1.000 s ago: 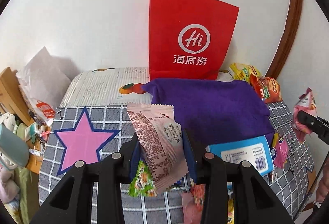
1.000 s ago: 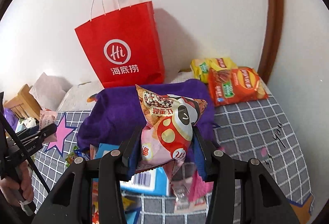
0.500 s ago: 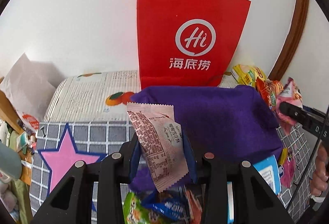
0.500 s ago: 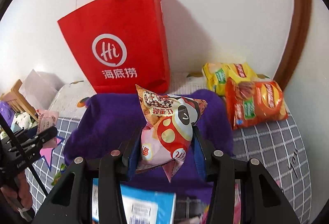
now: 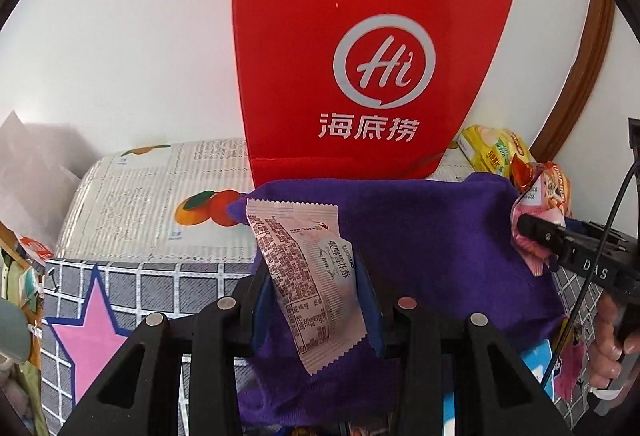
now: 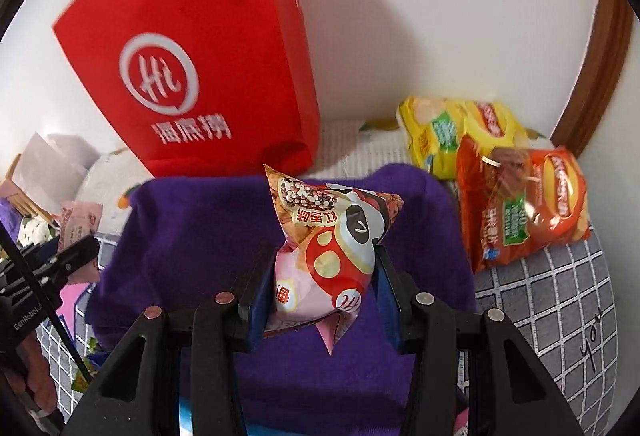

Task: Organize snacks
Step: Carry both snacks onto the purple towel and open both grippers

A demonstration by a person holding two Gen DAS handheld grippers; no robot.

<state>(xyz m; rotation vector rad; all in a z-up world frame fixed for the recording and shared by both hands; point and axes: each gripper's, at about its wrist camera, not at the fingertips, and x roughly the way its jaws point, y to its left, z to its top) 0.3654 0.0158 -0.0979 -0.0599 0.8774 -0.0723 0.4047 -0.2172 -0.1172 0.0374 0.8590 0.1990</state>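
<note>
Moved: both packets nearer the red bag than before.
Pink packet: over purple cloth, pinched tight by left gripper.
Ladybug packet: over same cloth, squeezed by right gripper.
Chip bags: beside cloth, by wall.

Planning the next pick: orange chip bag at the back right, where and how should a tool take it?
Grip the orange chip bag by its near lower edge, coming from the front. It lies puffed and tilted, leaning on the yellow bag, so the middle is too fat and slippery to pinch; the flat sealed edge faces the open checked sheet. Both tools are full now, so this is only a guess.
</note>
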